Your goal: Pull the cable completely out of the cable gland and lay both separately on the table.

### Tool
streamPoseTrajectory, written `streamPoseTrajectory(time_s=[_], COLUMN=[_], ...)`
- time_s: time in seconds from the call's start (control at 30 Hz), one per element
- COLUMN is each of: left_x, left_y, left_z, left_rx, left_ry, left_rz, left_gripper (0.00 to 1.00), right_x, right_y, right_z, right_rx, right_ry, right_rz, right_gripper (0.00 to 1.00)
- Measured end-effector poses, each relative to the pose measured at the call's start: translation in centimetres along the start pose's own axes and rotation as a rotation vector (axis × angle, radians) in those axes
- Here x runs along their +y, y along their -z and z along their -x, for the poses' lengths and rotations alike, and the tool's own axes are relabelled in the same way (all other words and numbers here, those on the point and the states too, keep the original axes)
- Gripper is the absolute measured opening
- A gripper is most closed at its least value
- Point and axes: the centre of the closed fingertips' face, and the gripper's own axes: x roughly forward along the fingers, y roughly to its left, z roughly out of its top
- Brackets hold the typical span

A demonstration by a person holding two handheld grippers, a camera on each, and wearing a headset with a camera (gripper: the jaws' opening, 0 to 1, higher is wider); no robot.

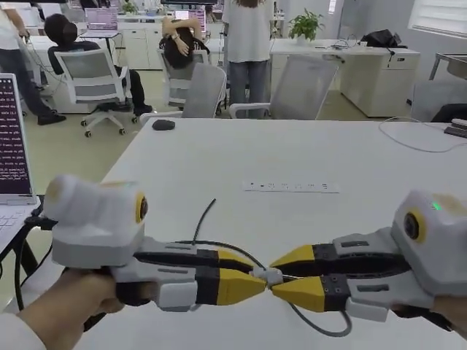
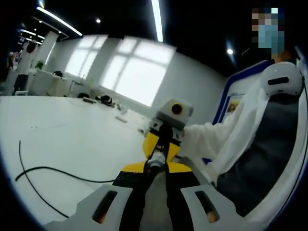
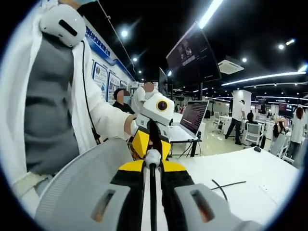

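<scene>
Writing in sight, none of it legible

The laptop screen at the left edge of the head view carries rows of pale text on a dark purple ground, too small to read; in the right gripper view it is likewise a blur of lines. A narrow white strip lying on the tabletop bears a row of tiny dark marks that cannot be made out. The wall posters under a blue banner with white lettering, and a blue-framed poster in the left gripper view, show print too blurred to read.
</scene>
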Motion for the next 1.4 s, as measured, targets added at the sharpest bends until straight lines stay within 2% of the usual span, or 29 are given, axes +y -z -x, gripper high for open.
streamPoseTrajectory(time_s=[0.23, 0.27, 0.3, 0.33, 0.4, 0.43, 0.53, 0.6, 0.8, 0.87, 1.0, 1.07, 1.1, 1.17, 1.27, 1.3, 1.33, 1.4], left_x=[0.0, 0.0, 0.0, 0.2, 0.2, 0.3, 0.1, 0.1, -0.1, -0.2, 0.0, 0.2, 0.1, 0.0, 0.3, 0.4, 0.3, 0.0], left_y=[0.0, 0.0, -0.1, -0.2, -0.3, -0.5, -0.8, -0.9, -1.1, -1.2, -1.3, -1.1, -1.2, -1.4, -1.5, -1.4, -1.6, -2.0], left_z=[0.2, 0.2, 0.2, 0.2, 0.2, 0.3, 0.7, 0.9, 1.0, 0.8, 0.9, 0.9, 0.9, 0.8, 0.4, 0.2, 0.0, -0.2], left_rx=[-0.008, -0.010, -0.013, -0.017, -0.022, -0.032, -0.047, -0.046, -0.061, -0.061, -0.061, -0.053, -0.063, -0.078, -0.091, -0.099, -0.115, -0.150], left_ry=[-0.001, -0.004, -0.010, -0.027, -0.044, -0.055, -0.057, -0.065, -0.077, -0.079, -0.085, -0.086, -0.077, -0.076, -0.076, -0.075, -0.068, -0.046], left_rz=[0.011, 0.010, -0.001, -0.065, -0.147, -0.182, -0.200, -0.219, -0.246, -0.254, -0.270, -0.270, -0.296, -0.298, -0.291, -0.270, -0.262, -0.255], left_gripper=[0.15, 0.15, 0.15, 0.15, 0.15, 0.15, 0.15, 0.15, 0.16, 0.16, 0.16, 0.16, 0.16, 0.18, 0.34, 0.38, 0.38, 0.34], right_x=[-0.1, -0.3, -0.3, -0.5, -0.9, -1.1, -1.8, -1.9, -1.0, -0.8, -0.7, -0.7, -0.6, -0.6, -0.5, -0.4, -0.3, -0.3], right_y=[0.0, 0.0, 0.1, 0.2, 0.4, 0.5, 1.0, 0.7, 0.5, 0.2, 0.1, 0.1, 0.0, -0.3, -1.1, -1.3, -1.4, -1.5], right_z=[-0.1, -0.2, -0.1, -0.2, 0.0, 0.1, 0.8, 1.1, 0.7, 0.5, 0.4, 0.4, 0.4, 0.6, 0.8, 0.8, 0.8, 0.7], right_rx=[-0.002, -0.004, -0.002, -0.002, -0.005, -0.001, 0.007, -0.012, 0.002, -0.006, -0.005, -0.004, -0.006, -0.022, -0.053, -0.058, -0.061, -0.061], right_ry=[-0.003, -0.001, 0.007, 0.010, 0.012, 0.014, 0.049, 0.048, 0.029, 0.015, 0.013, 0.016, 0.008, 0.004, -0.007, -0.011, -0.015, -0.020], right_rz=[0.033, 0.019, -0.033, -0.106, -0.146, -0.141, -0.154, -0.179, -0.135, -0.101, -0.104, -0.074, -0.080, -0.081, -0.088, -0.086, -0.085, -0.082], right_gripper=[0.10, 0.10, 0.11, 0.11, 0.11, 0.11, 0.15, 0.16, 0.12, 0.04, 0.02, 0.02, 0.01, 0.01, 0.01, 0.01, 0.01, 0.01])
